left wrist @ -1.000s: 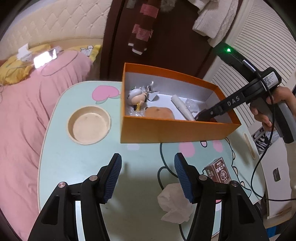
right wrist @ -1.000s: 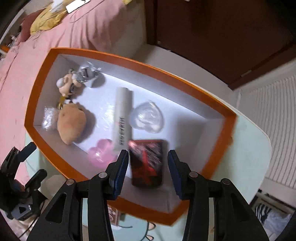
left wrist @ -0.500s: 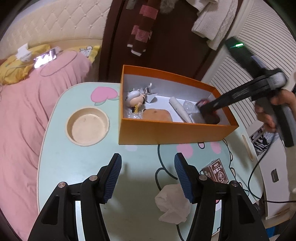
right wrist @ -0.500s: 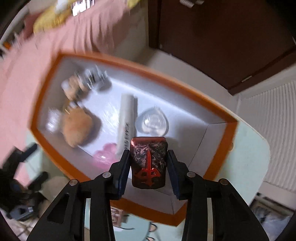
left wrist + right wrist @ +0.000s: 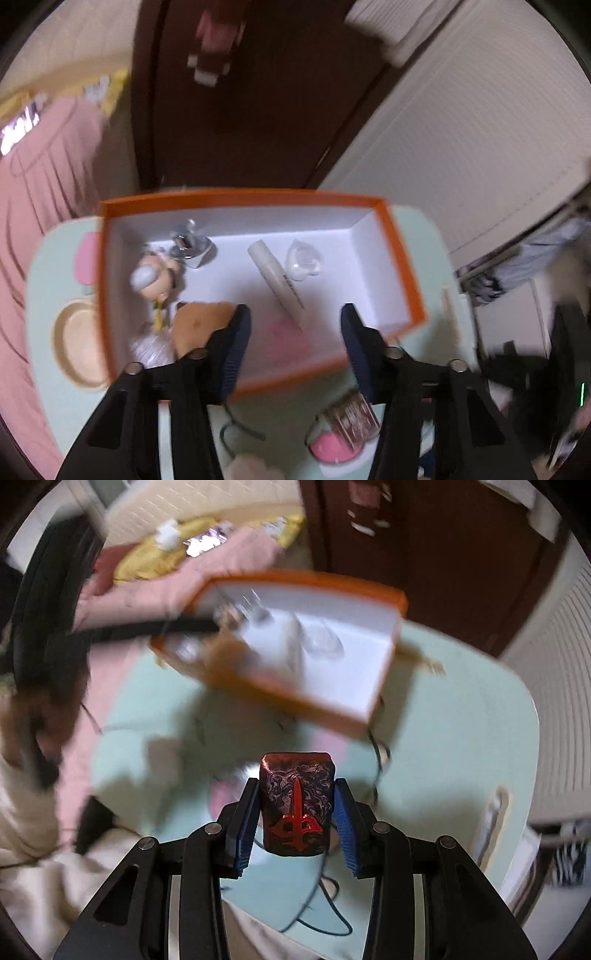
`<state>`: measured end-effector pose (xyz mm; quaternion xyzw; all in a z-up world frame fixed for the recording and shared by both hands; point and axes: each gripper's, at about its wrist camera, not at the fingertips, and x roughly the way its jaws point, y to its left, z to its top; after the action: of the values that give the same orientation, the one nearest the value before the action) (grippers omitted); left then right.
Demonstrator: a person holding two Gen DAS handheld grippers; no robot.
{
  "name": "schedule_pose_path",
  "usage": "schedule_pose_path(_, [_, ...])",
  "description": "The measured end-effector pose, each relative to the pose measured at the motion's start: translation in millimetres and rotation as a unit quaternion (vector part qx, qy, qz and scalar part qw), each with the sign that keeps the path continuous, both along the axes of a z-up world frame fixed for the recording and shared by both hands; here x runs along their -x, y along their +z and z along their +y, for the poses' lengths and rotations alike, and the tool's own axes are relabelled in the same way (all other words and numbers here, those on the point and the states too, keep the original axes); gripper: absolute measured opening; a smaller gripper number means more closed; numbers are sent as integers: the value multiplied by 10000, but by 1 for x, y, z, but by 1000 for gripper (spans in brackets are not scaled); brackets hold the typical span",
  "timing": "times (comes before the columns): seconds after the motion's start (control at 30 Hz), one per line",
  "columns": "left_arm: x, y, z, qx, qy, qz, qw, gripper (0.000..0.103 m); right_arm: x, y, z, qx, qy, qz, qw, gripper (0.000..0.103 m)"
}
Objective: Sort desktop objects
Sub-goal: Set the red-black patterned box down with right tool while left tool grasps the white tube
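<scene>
My right gripper (image 5: 295, 812) is shut on a dark red card box (image 5: 295, 801) with a red cross emblem, held above the mint table (image 5: 461, 746), well in front of the orange box (image 5: 291, 698). My left gripper (image 5: 295, 332) is open and empty, its fingertips over the near wall of the orange box (image 5: 406, 273). Inside the box lie a white tube (image 5: 275, 277), a clear heart-shaped case (image 5: 304, 258), a small figurine (image 5: 155, 277), a silver clip (image 5: 188, 243), a brown plush (image 5: 201, 325) and a pink item (image 5: 284, 339).
A small brown card box (image 5: 349, 413) and crumpled tissue (image 5: 247, 469) lie on the table near the left gripper. A round recessed cup holder (image 5: 79, 343) sits left of the orange box. A pink bed (image 5: 37, 206) borders the table's left side. Cables cross the table.
My right gripper has lifted the dark red card box out of the orange box and pulled back over the table. My left gripper has moved forward over the box's near wall.
</scene>
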<state>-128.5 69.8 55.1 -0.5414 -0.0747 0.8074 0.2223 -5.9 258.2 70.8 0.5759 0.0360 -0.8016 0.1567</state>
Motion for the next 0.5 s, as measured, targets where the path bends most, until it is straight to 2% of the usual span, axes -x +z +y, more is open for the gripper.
schedule_pose_path(0.07, [15,-21,11,412,191,-191,9988,32,-6,-12,5,111,-131,-44,9998,41])
schedule_pose_path(0.1, [20,-27,15,543,276,-235,9979,31,-9,-19,7,167,-197,-65,9996,41])
schedule_pose_path(0.3, [22,-29,25,344,557,-221,9976,32,-18,-32,14,456,-304,-106,9984,41])
schedule_pose_path(0.37, [22,-29,29,291,643,-204,9973,37,-18,-35,13,494,-318,-111,9982,41])
schedule_pose_path(0.43, [23,-29,33,296,694,-137,9971,44,-16,-37,14,545,-351,-93,9979,41])
schedule_pose_path(0.5, [26,-34,39,526,669,-73,9963,44,-13,-39,15,622,-374,-110,9973,41])
